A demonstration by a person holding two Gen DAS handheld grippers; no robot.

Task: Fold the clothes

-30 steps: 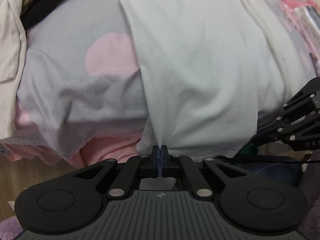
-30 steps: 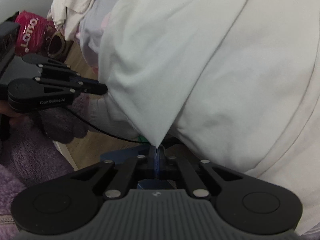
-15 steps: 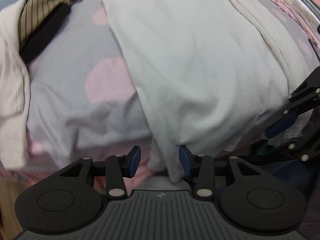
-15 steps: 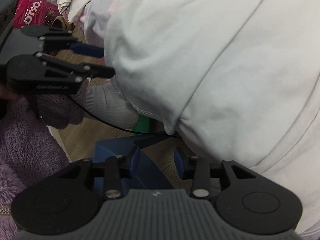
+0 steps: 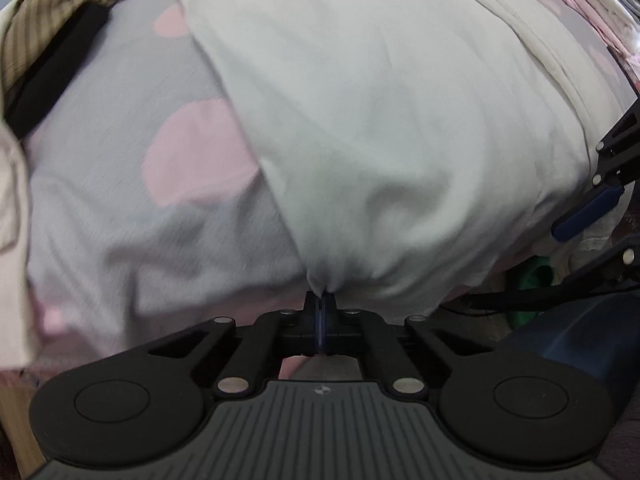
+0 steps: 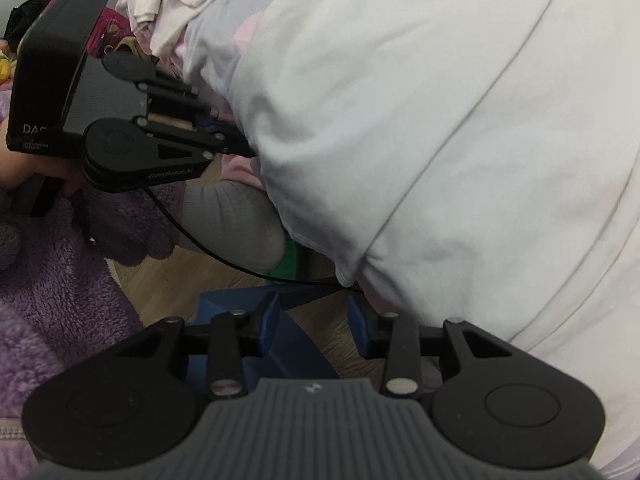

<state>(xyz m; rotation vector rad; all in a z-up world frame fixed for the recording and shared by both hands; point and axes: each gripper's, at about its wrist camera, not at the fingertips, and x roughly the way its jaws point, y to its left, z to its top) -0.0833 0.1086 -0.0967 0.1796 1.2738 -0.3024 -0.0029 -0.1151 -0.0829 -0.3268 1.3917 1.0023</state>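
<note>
Grey bedding with pink blotches (image 5: 132, 208) fills the background, draped over the edge of a bed above a wood floor (image 6: 224, 276). At that edge the left gripper (image 5: 321, 300) has its 2 blue-padded fingers pressed fully together on a pinch of the pale shirt (image 5: 380, 120), right at the hanging hem. Half a second ago those fingers stood apart with the cloth loose between them, so this is a fresh grip after a release.

The right gripper (image 6: 312, 320) has its fingers spread wide and holds nothing; the near corner of the shirt (image 6: 400, 120) hangs just above and ahead of them, apart from both pads. A second ago it too was clamped on a corner of the cloth.

Outward from the jaws, the shirt lies spread across the bedding, a long seam running up its right side. A striped brown garment (image 5: 52, 28) sits bunched at the far left, and folded clothes (image 5: 592, 4) show at the far right.

Judging by this, 1 corner is retaken and the other awaits a grip before any fold can be lifted.
</note>
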